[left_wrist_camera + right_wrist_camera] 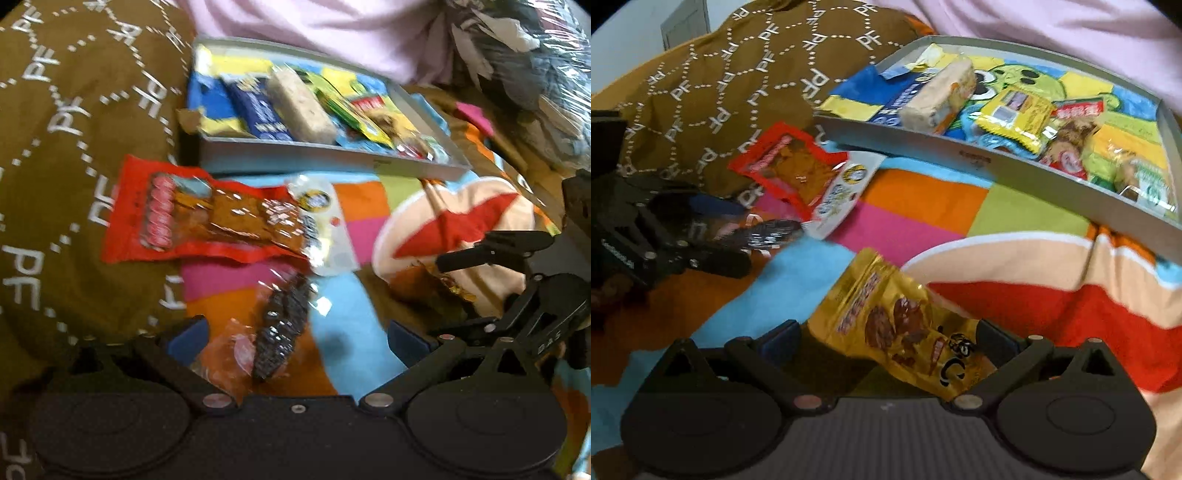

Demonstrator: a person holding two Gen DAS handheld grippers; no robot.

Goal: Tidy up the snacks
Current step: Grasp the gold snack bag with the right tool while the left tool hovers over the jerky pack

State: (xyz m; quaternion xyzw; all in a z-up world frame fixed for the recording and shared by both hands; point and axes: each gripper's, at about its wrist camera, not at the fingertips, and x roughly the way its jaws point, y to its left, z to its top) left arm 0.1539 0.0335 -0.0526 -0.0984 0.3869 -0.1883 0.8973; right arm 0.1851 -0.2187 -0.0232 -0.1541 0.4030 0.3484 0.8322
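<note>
A grey tray (325, 157) (960, 146) holding several snack packs lies on a colourful bedspread. My left gripper (295, 339) is open, its blue pads either side of a clear pack with a dark snack (280, 328), also seen in the right wrist view (768, 232). A red snack pack (207, 218) (790, 166) and a white pack (325, 225) (842, 188) lie just beyond it. My right gripper (886, 341) is open around a gold snack pack (905, 325); it appears in the left wrist view (480, 280) at the right.
A brown patterned quilt (66, 147) (738, 81) rises on the left. Pink bedding (332, 22) lies behind the tray. A plastic-wrapped bundle (535, 55) sits at the far right.
</note>
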